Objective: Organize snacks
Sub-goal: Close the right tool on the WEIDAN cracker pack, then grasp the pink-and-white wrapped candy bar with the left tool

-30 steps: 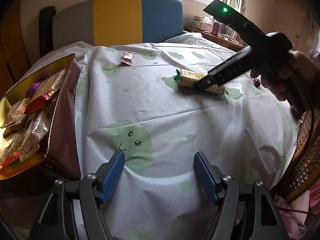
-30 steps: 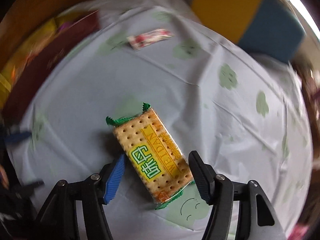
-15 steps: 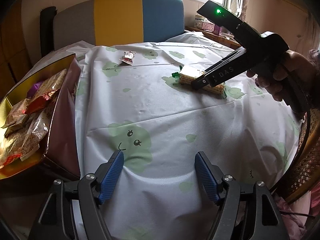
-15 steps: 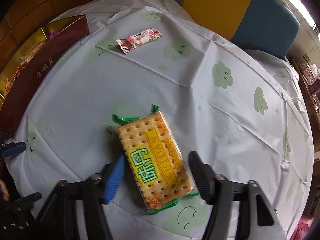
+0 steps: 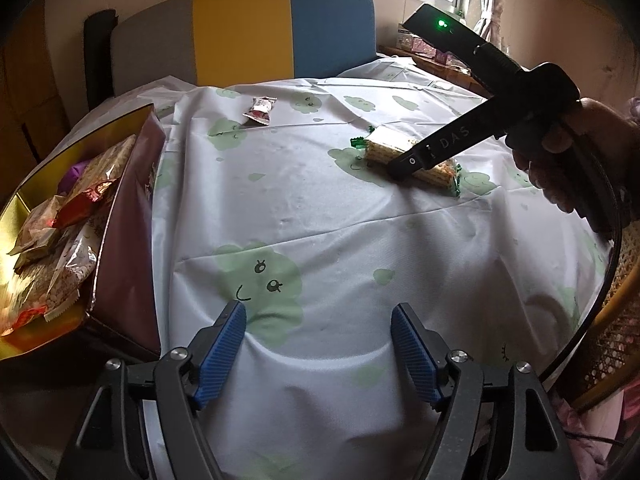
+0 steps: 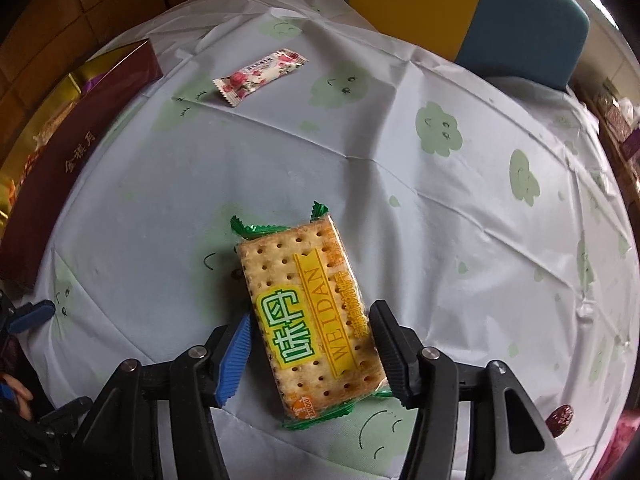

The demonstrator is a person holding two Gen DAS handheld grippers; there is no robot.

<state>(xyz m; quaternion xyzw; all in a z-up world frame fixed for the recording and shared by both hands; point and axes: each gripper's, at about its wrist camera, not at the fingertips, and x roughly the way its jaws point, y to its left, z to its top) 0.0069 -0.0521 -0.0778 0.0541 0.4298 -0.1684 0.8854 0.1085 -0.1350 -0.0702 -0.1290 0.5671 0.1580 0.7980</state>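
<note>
right gripper [image 6: 310,354] sits straddling the cracker pack [image 6: 308,316] on the tablecloth [image 6: 420,208], fingers just opening, hard to tell if they're actually squeezing it, left gripper [image 5: 320,354] hanging open over nothing

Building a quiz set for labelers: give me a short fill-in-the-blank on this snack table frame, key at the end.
1. The cracker packet lies between the fingers of the ___ gripper.
2. The left gripper holds ___.
3. The pink floral sachet lies on the ___, outside the snack box.
4. The cracker packet's crimped ends are ___.

Missing words: right; nothing; tablecloth; green
</note>
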